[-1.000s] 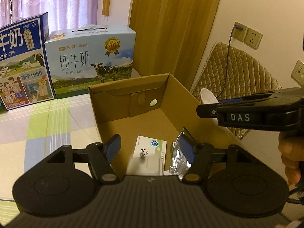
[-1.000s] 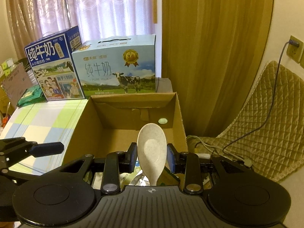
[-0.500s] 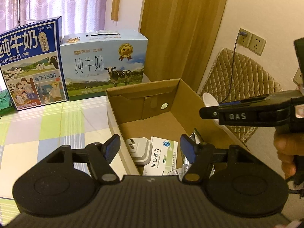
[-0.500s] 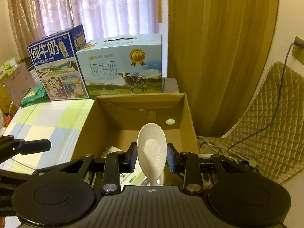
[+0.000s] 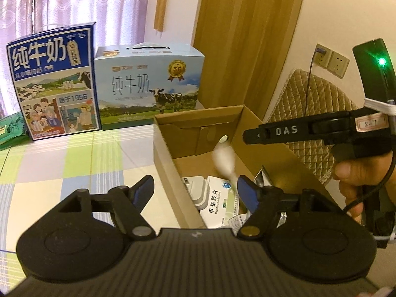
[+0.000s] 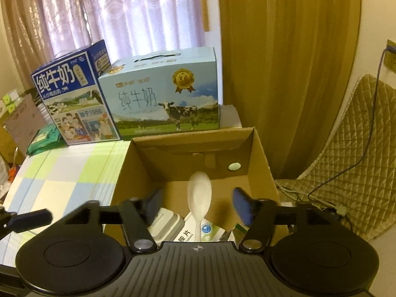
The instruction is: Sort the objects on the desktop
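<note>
Spoon (image 6: 199, 198) is the thing that has just changed hands, so to speak: half a second ago the right gripper (image 6: 196, 204) was clamped on its handle, and now the blue pads (image 6: 241, 209) stand wide apart with the pale spoon loose between them, dropping bowl-up into the cardboard box (image 6: 262, 158). In the left wrist view it shows only as a blurred white streak (image 5: 224, 159) inside the box, which suggests it is falling and not yet at rest. Below it, at the near end of the box, lie a white charger (image 6: 164, 222), a medicine packet (image 6: 209, 231) and something foil-wrapped (image 6: 235, 232) toward the right wall. The left gripper (image 5: 194, 194) is spread too and holds nothing, straddling the box's left wall near the desk's (image 5: 74, 153) right edge. Beyond the box, two milk cartons (image 6: 163, 99) stand along the desk's far edge. By my reckoning this item is sorted, and both grippers are free for the next one.
</note>
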The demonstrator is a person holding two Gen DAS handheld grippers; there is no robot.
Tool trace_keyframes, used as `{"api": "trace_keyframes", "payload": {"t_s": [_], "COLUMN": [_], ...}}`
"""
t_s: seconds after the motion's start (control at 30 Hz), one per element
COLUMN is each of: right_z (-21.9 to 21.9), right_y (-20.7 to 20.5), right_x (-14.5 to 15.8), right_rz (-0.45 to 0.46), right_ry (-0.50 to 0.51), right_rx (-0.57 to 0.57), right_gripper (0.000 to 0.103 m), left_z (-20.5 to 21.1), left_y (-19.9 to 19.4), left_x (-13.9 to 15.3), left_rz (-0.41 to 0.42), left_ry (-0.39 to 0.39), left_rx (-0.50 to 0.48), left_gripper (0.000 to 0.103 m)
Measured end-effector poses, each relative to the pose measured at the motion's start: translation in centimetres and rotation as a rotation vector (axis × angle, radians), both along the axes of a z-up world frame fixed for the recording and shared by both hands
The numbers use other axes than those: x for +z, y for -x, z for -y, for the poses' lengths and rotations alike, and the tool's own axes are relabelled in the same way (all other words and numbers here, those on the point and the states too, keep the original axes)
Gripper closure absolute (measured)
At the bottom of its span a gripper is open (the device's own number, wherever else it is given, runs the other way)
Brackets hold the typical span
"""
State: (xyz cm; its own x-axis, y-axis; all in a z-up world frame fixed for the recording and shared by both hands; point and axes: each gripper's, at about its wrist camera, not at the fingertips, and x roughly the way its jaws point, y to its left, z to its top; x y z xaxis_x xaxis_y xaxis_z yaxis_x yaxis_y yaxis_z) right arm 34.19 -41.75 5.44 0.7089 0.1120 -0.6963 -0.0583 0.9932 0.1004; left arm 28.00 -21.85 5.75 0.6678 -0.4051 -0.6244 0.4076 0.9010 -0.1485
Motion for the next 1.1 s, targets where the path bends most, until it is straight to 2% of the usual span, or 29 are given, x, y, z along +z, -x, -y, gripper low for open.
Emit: {"api": "trace_keyframes", "payload": {"t_s": [0.2,0.27,0.43,0.57,0.8,0.93,1.1], "right_z": [-0.1,0.0,-0.3,-0.7,-0.4,0.0,-0.3], "right_y": [1.4,2.2,4.9,8.0,14.2,18.0,22.9], "right_x": [0.2,0.5,1.8,2.9,4.0,4.3,4.7], "right_rz": [-0.016,-0.015,-0.005,0.015,0.002,-0.043,-0.064], "right_ry": [0.036,0.038,0.054,0.065,0.048,0.014,0.042], "right_rx": [0.012,0.013,0.028,0.046,0.019,-0.001,-0.030], "right_gripper": [0.037,0.032,0.013,0.002,0.002,0.002,0.002], "left_z": [-1.4,-1.7,-2.9,-3.8,-4.5,-4.5,-4.5], "left_y": [1.6,2.4,5.0,7.5,12.7,15.5,18.7], "left_x": [0.7,1.0,1.9,2.7,4.0,4.2,4.5], "left_rz": [0.004,0.011,0.048,0.070,0.069,0.041,0.029], "left_ry": [-0.002,-0.006,-0.028,-0.039,-0.059,-0.046,-0.038], "left_rx": [0.020,0.027,0.079,0.102,0.103,0.092,0.088], "left_gripper": [0.027,0.022,0.003,0.002,0.001,0.001,0.001]}}
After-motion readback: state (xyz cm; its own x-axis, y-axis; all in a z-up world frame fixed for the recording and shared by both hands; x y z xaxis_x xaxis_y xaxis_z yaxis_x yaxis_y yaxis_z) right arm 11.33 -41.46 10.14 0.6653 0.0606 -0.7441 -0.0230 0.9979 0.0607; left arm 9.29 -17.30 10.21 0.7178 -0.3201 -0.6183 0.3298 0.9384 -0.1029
